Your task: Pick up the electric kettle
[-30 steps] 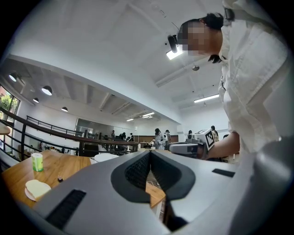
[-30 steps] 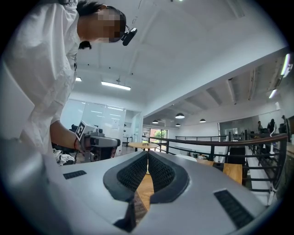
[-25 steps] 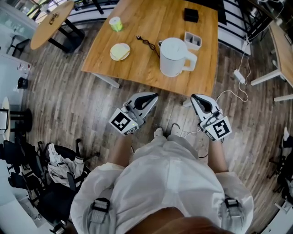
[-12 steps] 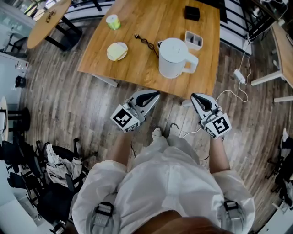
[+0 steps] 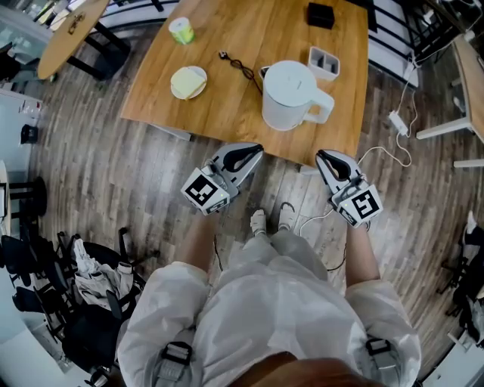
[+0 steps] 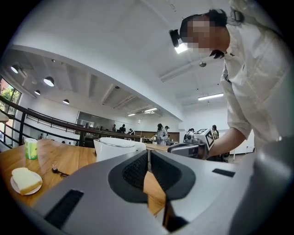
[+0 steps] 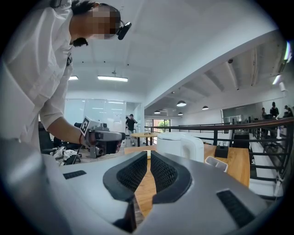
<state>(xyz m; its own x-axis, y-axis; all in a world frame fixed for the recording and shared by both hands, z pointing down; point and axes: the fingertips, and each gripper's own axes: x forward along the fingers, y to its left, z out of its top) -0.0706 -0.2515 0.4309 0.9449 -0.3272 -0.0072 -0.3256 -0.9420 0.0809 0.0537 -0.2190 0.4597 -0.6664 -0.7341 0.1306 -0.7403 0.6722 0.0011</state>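
The white electric kettle (image 5: 292, 95) stands on the wooden table (image 5: 227, 113), near its front edge, handle turned right. It also shows in the left gripper view as the kettle (image 6: 117, 148) and in the right gripper view as the kettle (image 7: 180, 144). My left gripper (image 5: 255, 150) hangs just short of the table's front edge, left of the kettle, jaws shut and empty. My right gripper (image 5: 321, 157) is level with it, below the kettle's right side, also shut and empty. Neither touches the kettle.
On the table lie a plate with bread (image 5: 187, 82), a green cup (image 5: 181, 30), a black cable (image 5: 238, 68), a white two-slot holder (image 5: 324, 63) and a black box (image 5: 321, 14). A power strip (image 5: 396, 122) lies on the floor at right. A chair with bags (image 5: 91, 291) stands at lower left.
Both grippers have sunk a little in front of the table edge and stay shut. The view has shifted slightly, so the table sits higher in the picture.
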